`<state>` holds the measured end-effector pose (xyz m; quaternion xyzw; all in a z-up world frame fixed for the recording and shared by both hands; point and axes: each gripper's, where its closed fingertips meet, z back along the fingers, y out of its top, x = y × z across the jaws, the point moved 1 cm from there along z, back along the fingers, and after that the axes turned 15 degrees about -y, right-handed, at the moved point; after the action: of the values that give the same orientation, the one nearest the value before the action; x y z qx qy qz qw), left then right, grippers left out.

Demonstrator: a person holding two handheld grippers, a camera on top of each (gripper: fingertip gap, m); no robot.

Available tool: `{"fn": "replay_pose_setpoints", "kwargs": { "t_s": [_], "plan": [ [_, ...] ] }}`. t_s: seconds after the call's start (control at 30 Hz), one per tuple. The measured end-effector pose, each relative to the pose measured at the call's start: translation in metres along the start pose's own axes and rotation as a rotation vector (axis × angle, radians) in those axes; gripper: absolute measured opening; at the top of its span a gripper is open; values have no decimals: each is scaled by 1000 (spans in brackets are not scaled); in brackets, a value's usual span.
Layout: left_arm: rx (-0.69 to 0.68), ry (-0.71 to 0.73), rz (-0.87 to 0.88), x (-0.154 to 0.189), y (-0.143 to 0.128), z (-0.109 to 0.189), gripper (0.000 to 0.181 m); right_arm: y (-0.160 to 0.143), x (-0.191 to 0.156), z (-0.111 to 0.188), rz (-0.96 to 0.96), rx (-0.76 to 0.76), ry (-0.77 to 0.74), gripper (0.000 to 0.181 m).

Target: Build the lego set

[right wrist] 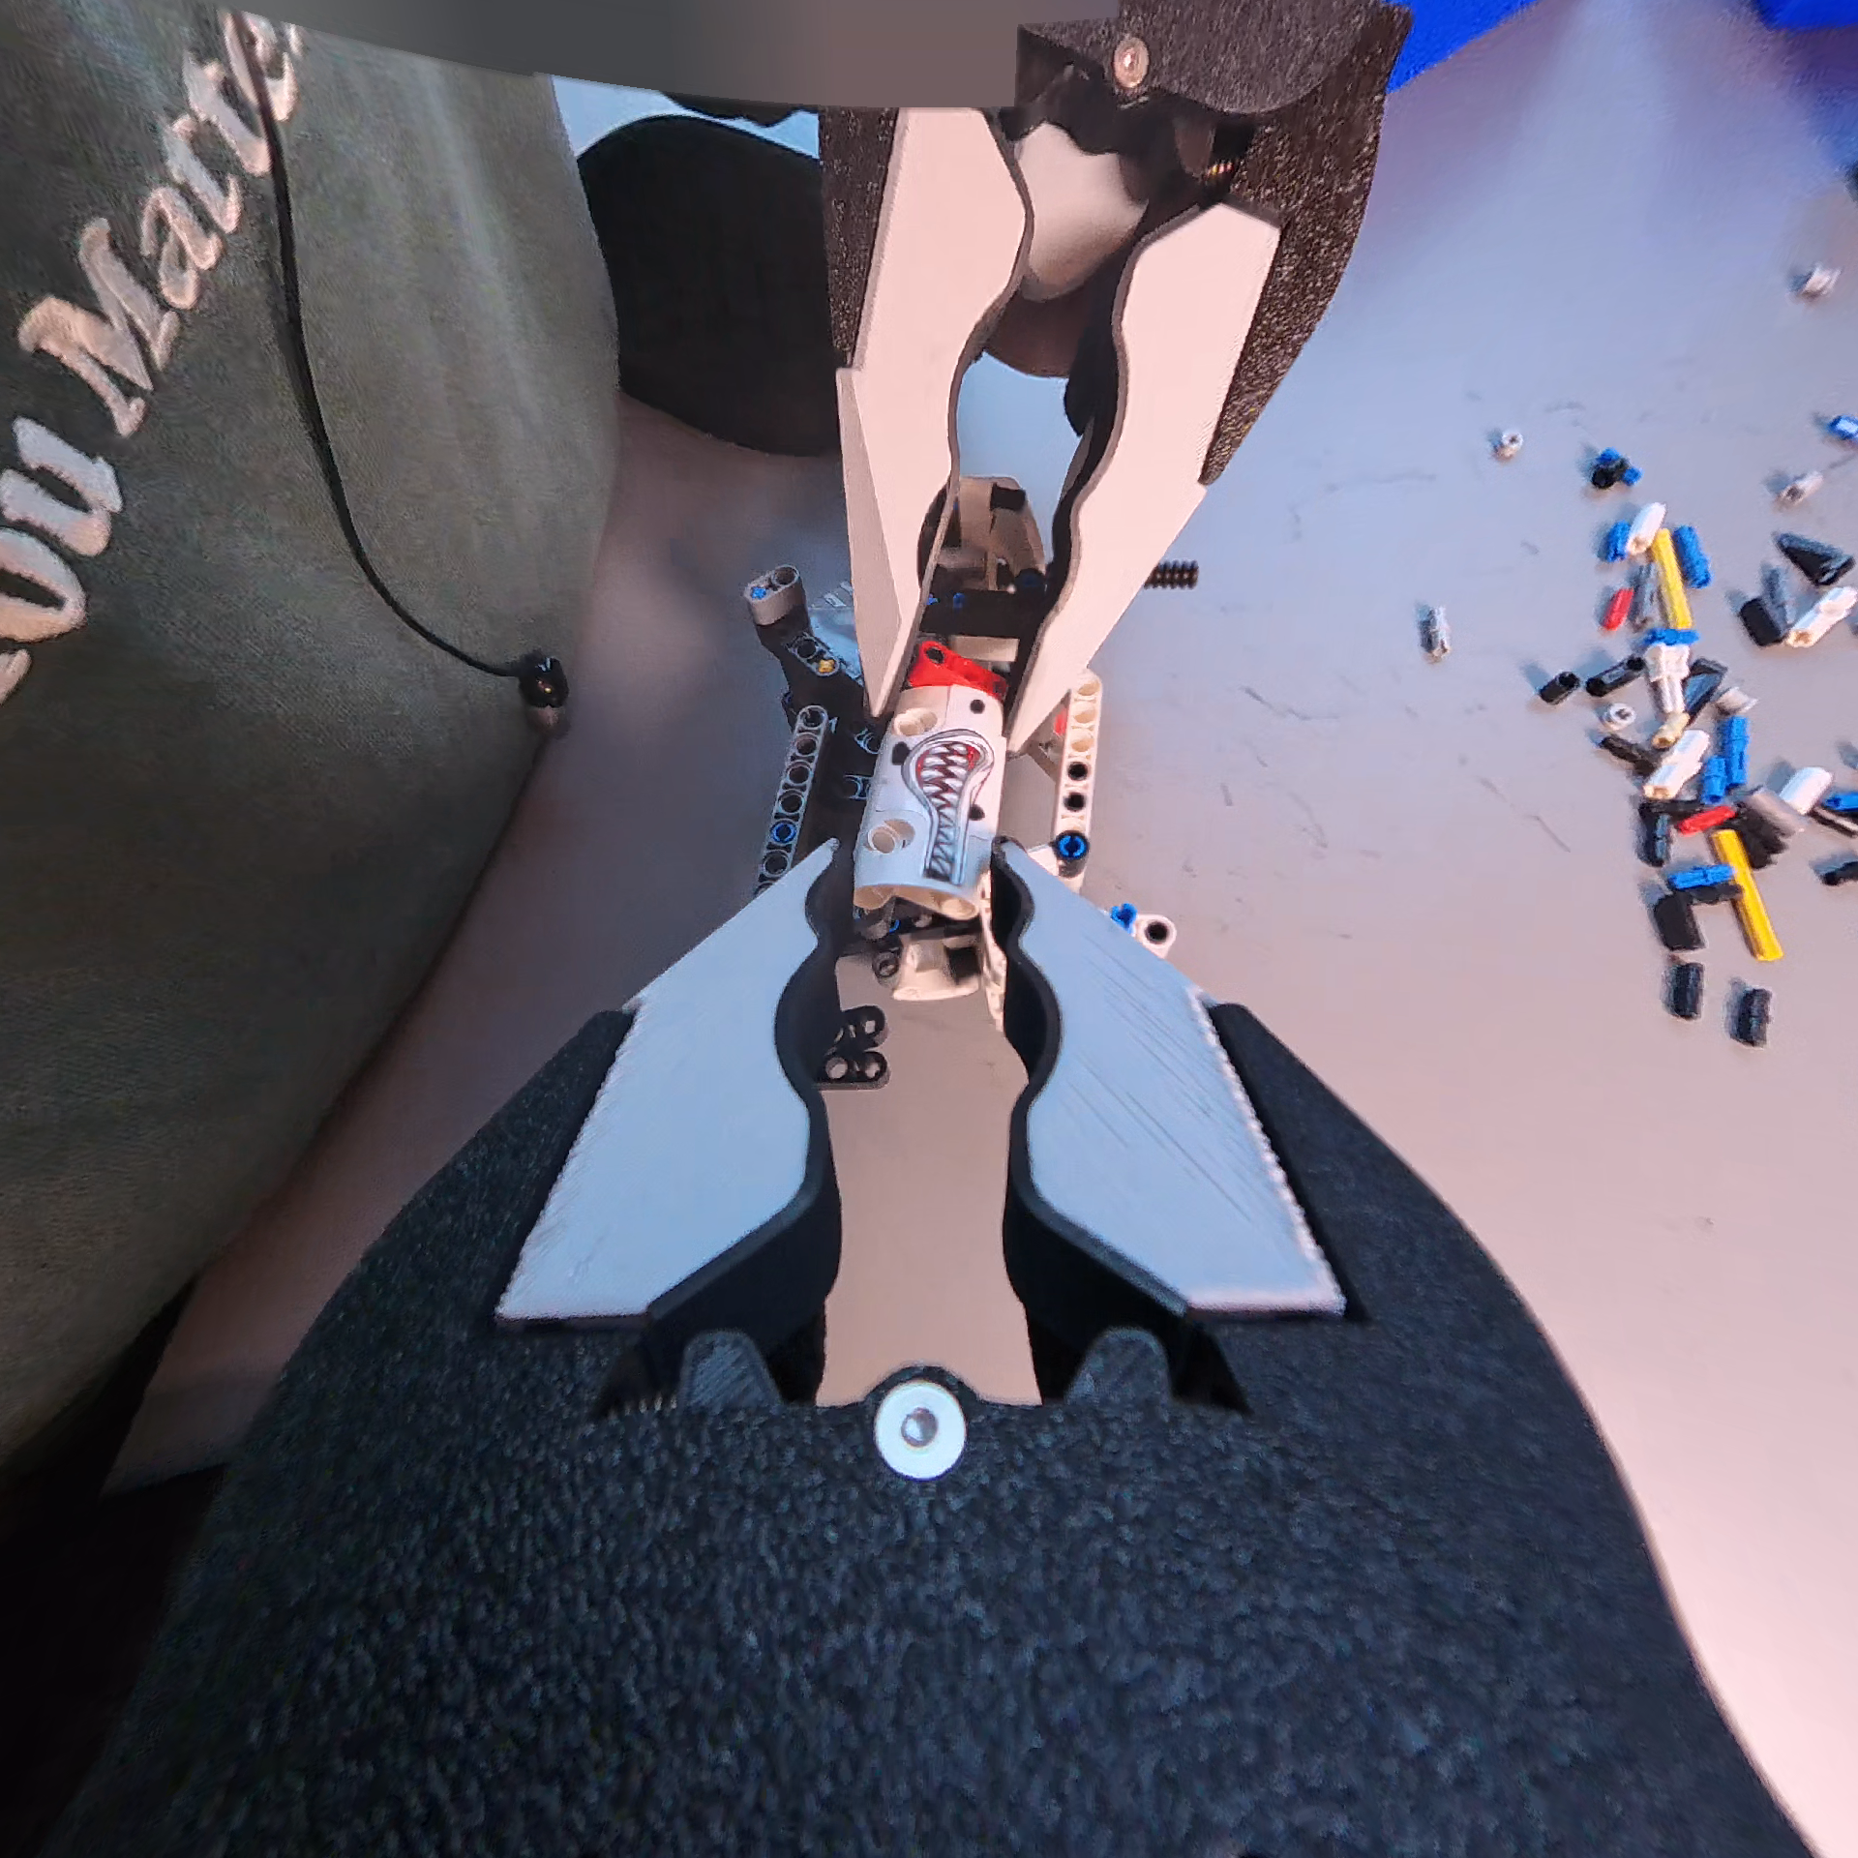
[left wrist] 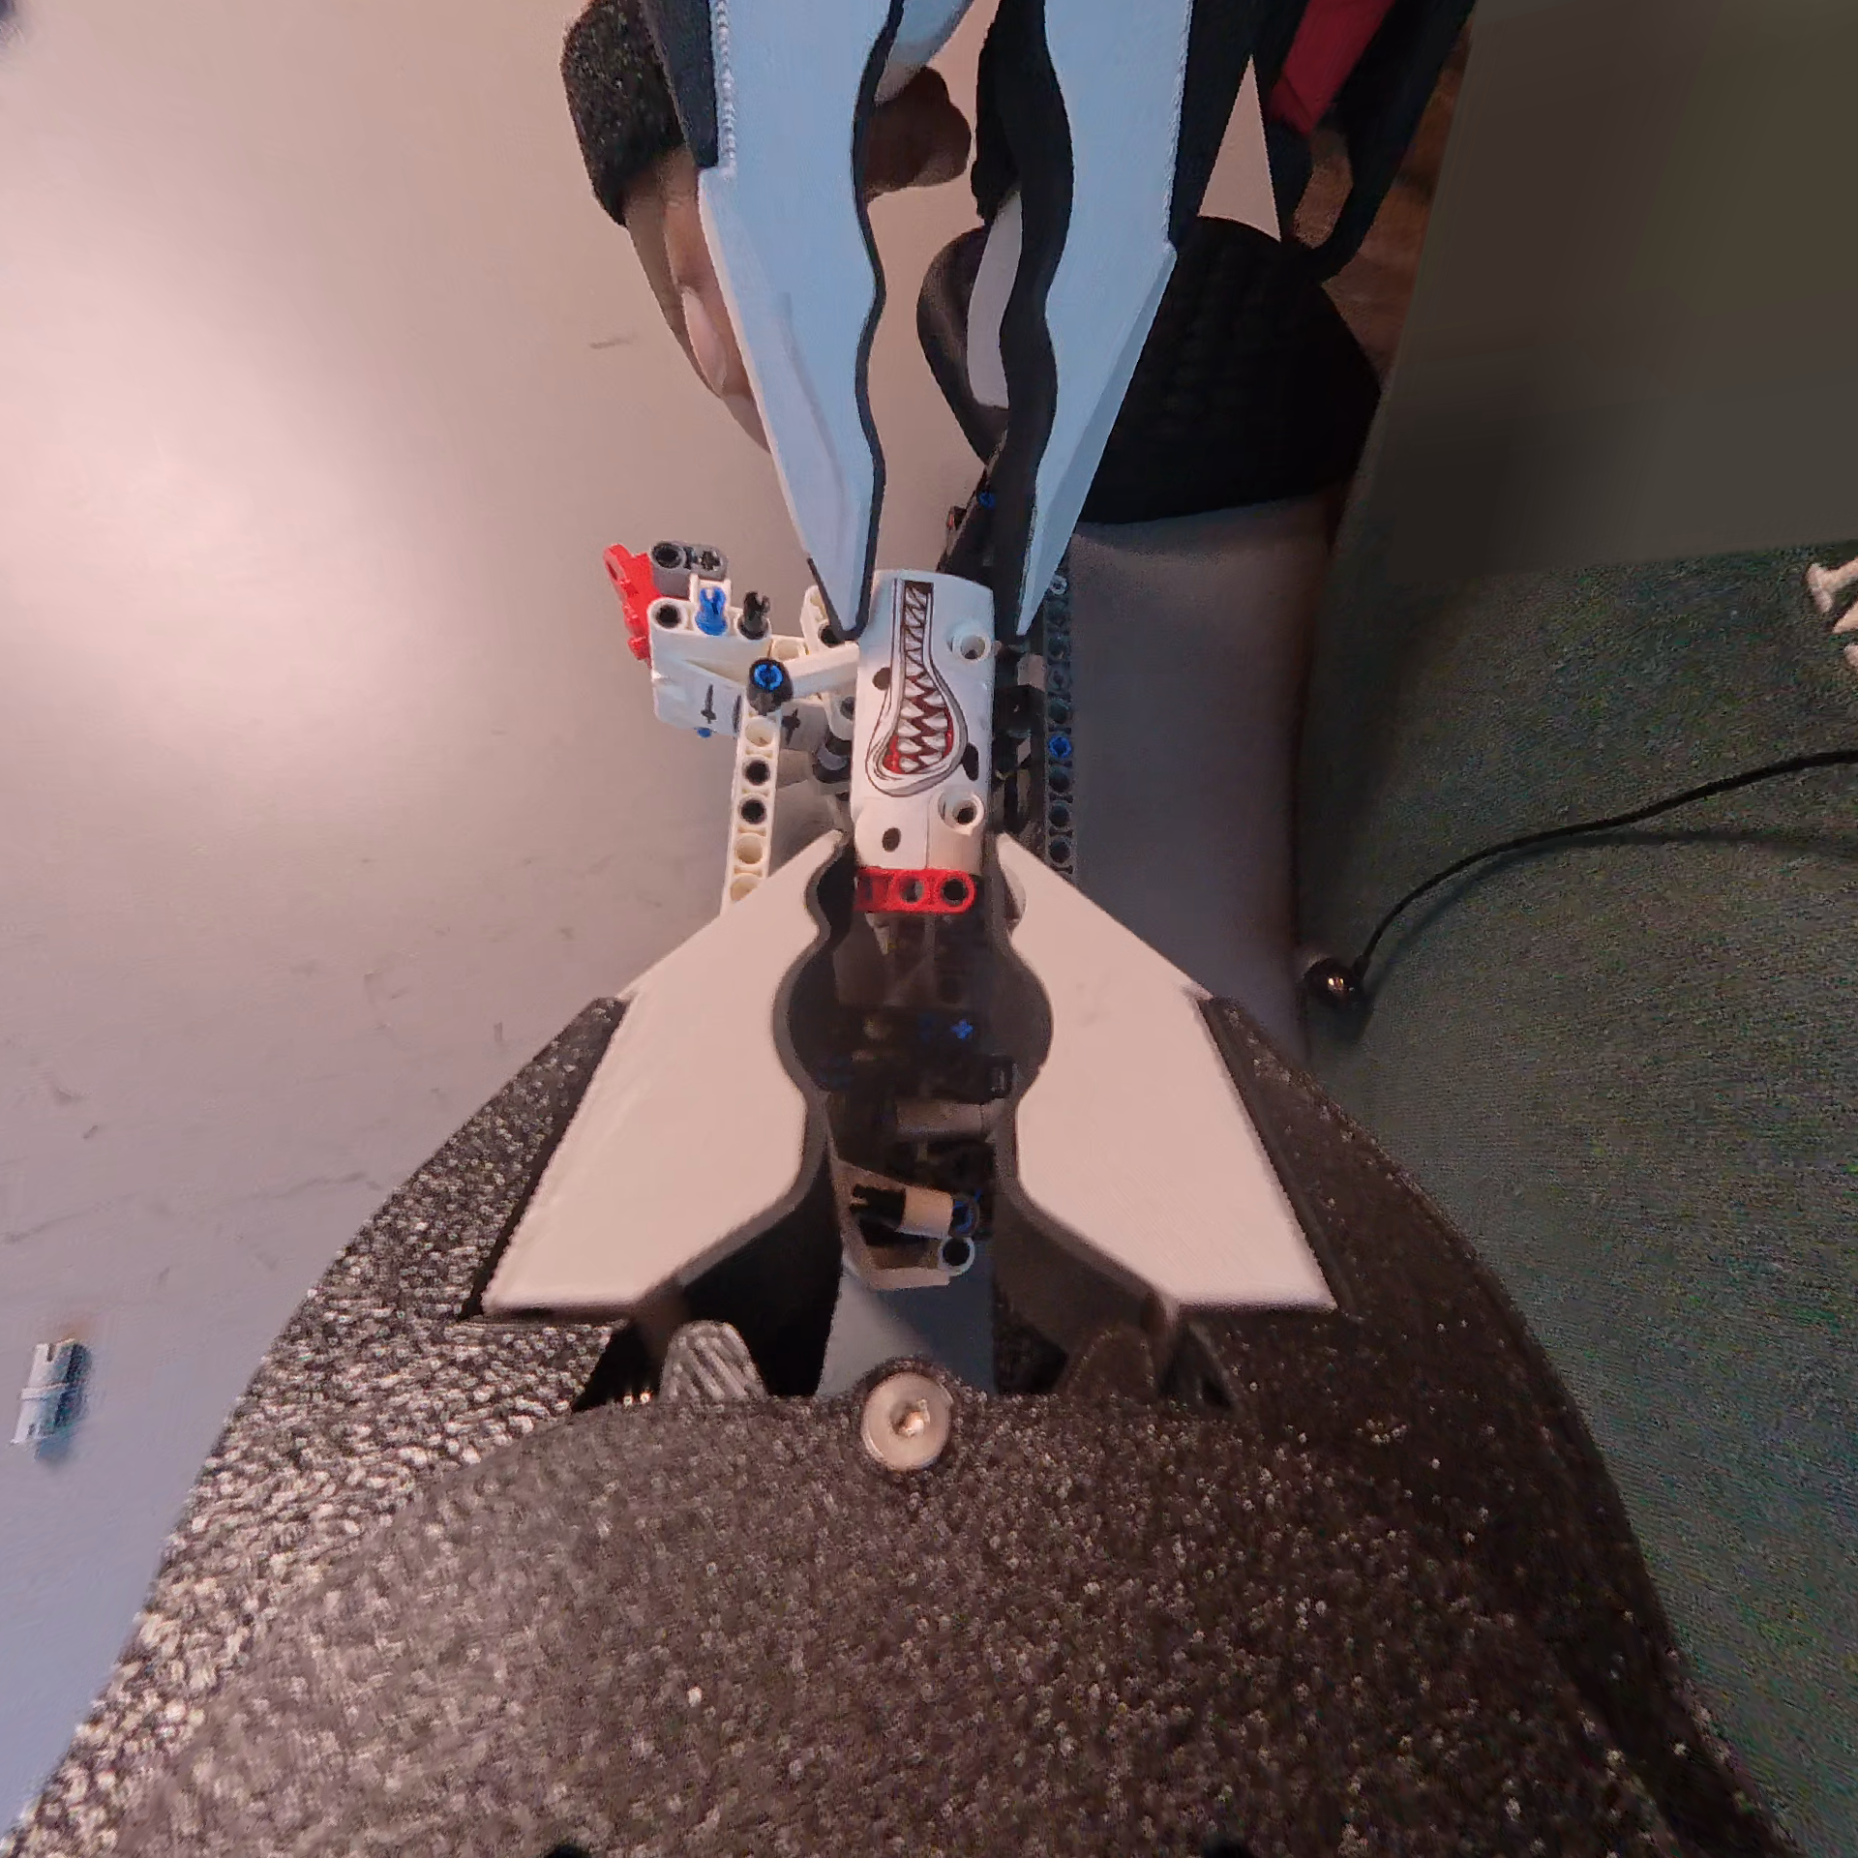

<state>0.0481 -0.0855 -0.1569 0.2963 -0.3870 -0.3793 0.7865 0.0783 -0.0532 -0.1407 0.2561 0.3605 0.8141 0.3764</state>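
Observation:
A partly built Lego model hangs just above the pale table (left wrist: 251,603) between both grippers. Its white curved panel (left wrist: 920,724) bears a shark-mouth sticker, with a red beam (left wrist: 915,890) at one end and white and black beams (left wrist: 754,774) off its sides. My left gripper (left wrist: 920,855) is shut on the model at the red-beam end, and the model's body runs back between its fingers. My right gripper (right wrist: 915,855) is shut on the other end of the panel (right wrist: 930,794). Each gripper shows opposite in the other's view: the right gripper (left wrist: 930,623) and the left gripper (right wrist: 950,724).
Several loose Lego pieces (right wrist: 1689,754) lie scattered on the table (right wrist: 1408,1206) to the right. A single grey connector (left wrist: 50,1392) lies at the left. A person in a green sweatshirt (right wrist: 201,704) with a black cord (right wrist: 543,684) sits close beside the model. Tip to tip, the grippers are about 4 centimeters apart.

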Motion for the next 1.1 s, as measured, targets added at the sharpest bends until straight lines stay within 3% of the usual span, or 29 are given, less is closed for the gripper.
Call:
{"fn": "replay_pose_setpoints", "kwargs": {
  "t_s": [0.33, 0.5, 0.67, 1.1],
  "plan": [
    [34, 74, -108, 9, 3, -10, 24, -2, -14, 8, 82, 44, -69, 26],
    [68, 163, -198, 6, 6, -10, 24, -3, -14, 9, 22, 1, -61, 32],
    [45, 209, -281, 6, 7, -11, 24, -7, -13, 5, 29, -47, -70, 27],
    [30, 235, -261, 1, 8, -8, 24, -9, -6, 4, 89, -79, -137, 28]
  ]
}}
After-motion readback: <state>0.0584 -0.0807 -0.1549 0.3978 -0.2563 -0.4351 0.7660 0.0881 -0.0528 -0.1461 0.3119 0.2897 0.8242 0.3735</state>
